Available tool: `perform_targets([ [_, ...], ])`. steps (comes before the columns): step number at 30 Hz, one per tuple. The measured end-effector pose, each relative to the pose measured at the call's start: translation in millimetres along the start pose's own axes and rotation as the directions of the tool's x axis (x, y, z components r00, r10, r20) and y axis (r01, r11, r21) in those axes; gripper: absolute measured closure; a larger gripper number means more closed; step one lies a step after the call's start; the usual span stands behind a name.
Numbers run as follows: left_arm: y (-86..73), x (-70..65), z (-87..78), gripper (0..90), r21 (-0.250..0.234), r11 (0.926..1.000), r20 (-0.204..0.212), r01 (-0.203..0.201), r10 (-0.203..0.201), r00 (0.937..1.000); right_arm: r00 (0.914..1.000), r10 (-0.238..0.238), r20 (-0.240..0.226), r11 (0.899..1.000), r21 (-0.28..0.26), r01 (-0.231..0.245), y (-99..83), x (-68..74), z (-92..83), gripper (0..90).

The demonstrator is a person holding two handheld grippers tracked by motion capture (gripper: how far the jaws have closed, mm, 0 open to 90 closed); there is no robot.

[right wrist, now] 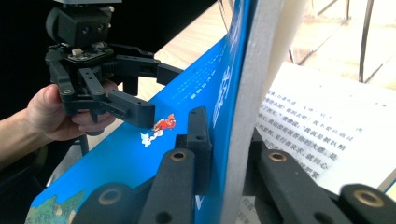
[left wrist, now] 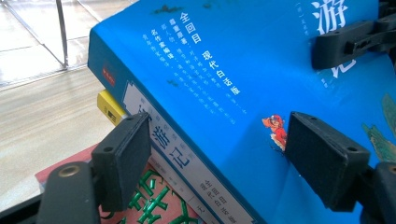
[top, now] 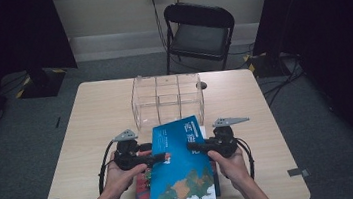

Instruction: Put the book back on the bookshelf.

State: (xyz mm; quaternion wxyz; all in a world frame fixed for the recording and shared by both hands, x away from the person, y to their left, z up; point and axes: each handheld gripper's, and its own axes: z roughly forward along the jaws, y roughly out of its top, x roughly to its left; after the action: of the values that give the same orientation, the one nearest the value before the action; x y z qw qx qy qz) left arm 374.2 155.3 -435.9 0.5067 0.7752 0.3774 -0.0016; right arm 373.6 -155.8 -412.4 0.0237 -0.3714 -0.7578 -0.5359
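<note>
A blue book [top: 182, 164] with white Chinese lettering lies on top of a stack at the table's near edge. Its front cover [right wrist: 187, 107] is lifted, and a printed page [right wrist: 317, 126] shows under it. My right gripper [right wrist: 229, 135] is shut on the cover's free edge, one black jaw on each face; it also appears as the right gripper [top: 195, 146] in the high view. My left gripper [left wrist: 219, 149] straddles the spine side of the blue book [left wrist: 243, 70], open, one pad beside the spine and the other over the cover. A hand holds the left gripper [right wrist: 156, 93].
Under the blue book lie a red book [left wrist: 154, 205] and a yellow one [left wrist: 109, 109]. A clear acrylic box [top: 167, 100] with compartments stands mid-table behind the stack. A black folding chair [top: 200, 34] stands beyond the light wooden table [top: 100, 113].
</note>
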Motion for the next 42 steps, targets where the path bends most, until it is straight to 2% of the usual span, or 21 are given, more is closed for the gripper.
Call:
perform_targets([
  [8, 1.1, -0.4, 0.1, 16.9, -0.023, 0.9995, 0.035, 0.021, -0.020, 0.9992, 0.9997, -0.025, 0.004, 0.998, -0.058, 0.025, -0.1, 9.7, -8.0, 83.0],
  [15, 4.2, -2.4, -0.3, 14.6, -0.024, 0.9997, 0.032, 0.002, -0.002, 0.9995, 0.9996, -0.029, 0.004, 0.996, -0.087, 0.030, 1.1, 16.4, -12.4, 83.6],
  [20, 5.2, -2.1, -0.4, 12.5, -0.034, 0.9994, 0.047, 0.003, -0.002, 0.9989, 0.9991, -0.041, 0.012, 0.993, -0.106, 0.042, 2.4, 22.4, -15.4, 83.8],
  [21, 5.5, -1.3, -0.5, 12.4, -0.031, 0.9995, 0.064, 0.012, -0.010, 0.9979, 0.9991, -0.041, 0.013, 0.992, -0.116, 0.042, 2.3, 23.6, -16.3, 83.8],
  [23, 5.7, -1.3, 1.2, 14.3, -0.040, 0.9986, 0.126, 0.035, -0.030, 0.9916, 0.9988, -0.048, 0.009, 0.991, -0.127, 0.049, 3.4, 27.0, -19.0, 83.9],
  [26, 8.4, -5.4, 1.6, 13.0, -0.037, 0.9991, 0.126, 0.023, -0.018, 0.9919, 0.9980, -0.063, -0.001, 0.988, -0.138, 0.062, 5.5, 32.6, -21.9, 83.9],
  [28, 9.8, -6.8, 2.0, 12.3, -0.035, 0.9989, 0.132, 0.030, -0.025, 0.9910, 0.9974, -0.072, -0.003, 0.987, -0.145, 0.071, 6.7, 35.3, -23.1, 84.0],
  [31, 10.1, -7.3, 5.2, 10.6, -0.028, 0.9991, 0.152, 0.031, -0.026, 0.9880, 0.9973, -0.073, -0.008, 0.986, -0.152, 0.071, 7.4, 36.9, -23.4, 83.9],
  [33, 10.5, -7.7, 11.0, 7.0, -0.007, 0.9991, 0.190, 0.042, -0.040, 0.9810, 0.9971, -0.074, -0.017, 0.985, -0.157, 0.071, 8.9, 38.5, -22.6, 84.0],
  [35, 10.4, -8.0, 17.0, 8.2, 0.010, 0.9970, 0.246, 0.077, -0.077, 0.9663, 0.9960, -0.086, -0.023, 0.985, -0.155, 0.081, 10.8, 41.0, -21.4, 84.0],
  [37, 10.7, -9.8, 15.3, 8.3, 0.003, 0.9970, 0.228, 0.078, -0.077, 0.9707, 0.9947, -0.099, -0.028, 0.983, -0.157, 0.093, 12.9, 44.1, -20.2, 84.1],
  [39, 12.4, -7.8, 12.3, 11.3, 0.007, 0.9958, 0.237, 0.091, -0.090, 0.9674, 0.9950, -0.094, -0.032, 0.983, -0.160, 0.088, 13.7, 43.9, -20.8, 84.2],
  [40, 12.6, -6.3, 10.6, 17.3, -0.001, 0.9950, 0.247, 0.100, -0.096, 0.9642, 0.9950, -0.095, -0.031, 0.982, -0.167, 0.089, 14.3, 44.1, -21.6, 84.2],
  [41, 13.4, -5.5, 9.5, 17.3, -0.004, 0.9948, 0.254, 0.102, -0.098, 0.9623, 0.9950, -0.095, -0.031, 0.982, -0.167, 0.089, 14.3, 44.1, -21.6, 84.2],
  [42, 14.2, -5.9, 8.0, 19.8, -0.012, 0.9947, 0.253, 0.102, -0.095, 0.9626, 0.9942, -0.105, -0.026, 0.981, -0.169, 0.099, 16.7, 46.2, -22.7, 84.3],
])
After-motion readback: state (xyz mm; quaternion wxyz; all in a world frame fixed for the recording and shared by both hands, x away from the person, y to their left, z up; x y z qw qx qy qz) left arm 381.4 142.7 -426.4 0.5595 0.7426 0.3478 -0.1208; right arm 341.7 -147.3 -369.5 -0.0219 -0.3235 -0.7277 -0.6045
